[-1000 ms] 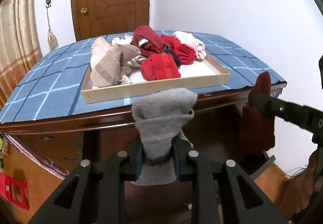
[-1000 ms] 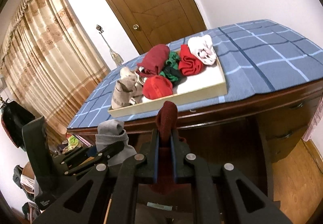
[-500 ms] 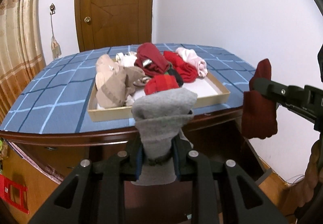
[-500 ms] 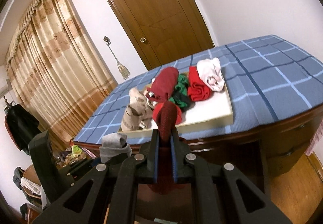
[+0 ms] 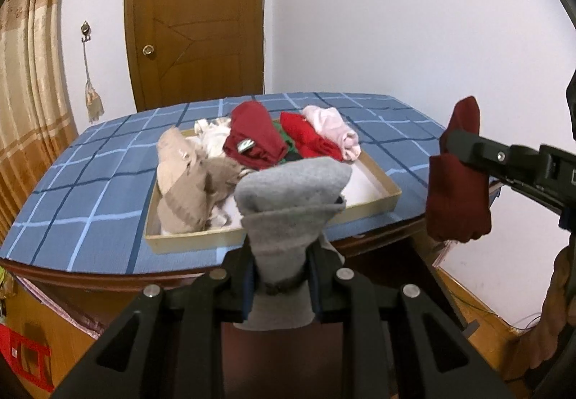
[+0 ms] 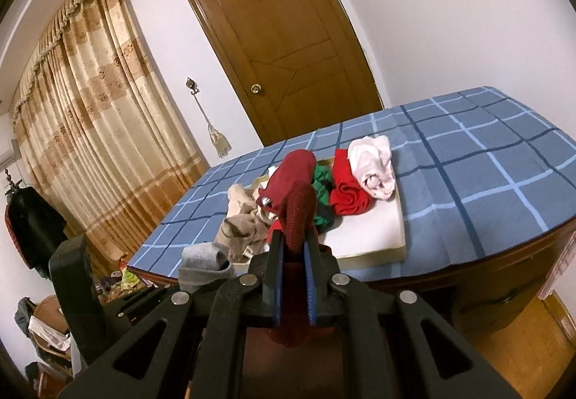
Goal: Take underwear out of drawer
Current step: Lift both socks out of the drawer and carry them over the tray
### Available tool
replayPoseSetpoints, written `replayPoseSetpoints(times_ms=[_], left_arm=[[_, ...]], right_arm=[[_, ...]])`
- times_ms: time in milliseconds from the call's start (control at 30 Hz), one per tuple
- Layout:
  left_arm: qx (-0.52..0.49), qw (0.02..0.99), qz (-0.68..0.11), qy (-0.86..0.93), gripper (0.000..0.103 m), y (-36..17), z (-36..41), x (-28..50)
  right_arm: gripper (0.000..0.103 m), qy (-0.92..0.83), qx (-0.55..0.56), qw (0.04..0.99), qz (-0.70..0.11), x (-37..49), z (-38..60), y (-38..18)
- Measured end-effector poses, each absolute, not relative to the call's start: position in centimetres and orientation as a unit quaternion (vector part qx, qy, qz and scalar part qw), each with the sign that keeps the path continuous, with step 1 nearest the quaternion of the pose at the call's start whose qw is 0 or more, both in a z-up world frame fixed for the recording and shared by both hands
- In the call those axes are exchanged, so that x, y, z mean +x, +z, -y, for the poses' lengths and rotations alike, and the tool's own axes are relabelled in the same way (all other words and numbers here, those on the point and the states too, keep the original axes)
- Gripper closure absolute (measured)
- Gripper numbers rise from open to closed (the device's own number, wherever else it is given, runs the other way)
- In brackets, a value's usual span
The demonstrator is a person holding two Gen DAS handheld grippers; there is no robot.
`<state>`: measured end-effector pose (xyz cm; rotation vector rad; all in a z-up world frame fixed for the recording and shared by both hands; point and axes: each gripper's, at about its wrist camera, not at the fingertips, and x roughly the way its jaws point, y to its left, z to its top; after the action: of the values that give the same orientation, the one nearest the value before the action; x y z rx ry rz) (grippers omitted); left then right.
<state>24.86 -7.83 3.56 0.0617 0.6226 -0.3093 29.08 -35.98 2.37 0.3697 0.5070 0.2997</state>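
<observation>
My left gripper (image 5: 280,276) is shut on a grey rolled piece of underwear (image 5: 291,204) and holds it in the air in front of the desk edge. My right gripper (image 6: 294,255) is shut on a dark red rolled piece (image 6: 297,211), also held up; it shows at the right of the left wrist view (image 5: 457,179). The grey piece shows low left in the right wrist view (image 6: 205,264). A shallow cardboard tray (image 5: 381,197) on the blue checked desk top holds several rolled pieces, red, beige, pink and green. The drawer is not in view.
The desk (image 6: 468,183) has a blue checked cover and a brown wooden front edge. A wooden door (image 5: 194,24) stands behind it, curtains (image 6: 90,118) at the left, a white wall at the right. Clutter lies on the floor at the left (image 6: 43,327).
Both grippers have risen with their pieces, so the desk top and tray now sit lower in both views. Both grips are unchanged.
</observation>
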Motion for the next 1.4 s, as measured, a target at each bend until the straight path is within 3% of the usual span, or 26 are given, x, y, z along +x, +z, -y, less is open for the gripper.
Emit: replayPoseSetpoints(times_ms=[1400], left_arm=[[0.037,0.948,-0.28,-0.149,0.081,5.9,13.1,29.3]], right_arm=[[0.092,0.109,0.161,0.953,-0.231,32.8,38.4,4.6]])
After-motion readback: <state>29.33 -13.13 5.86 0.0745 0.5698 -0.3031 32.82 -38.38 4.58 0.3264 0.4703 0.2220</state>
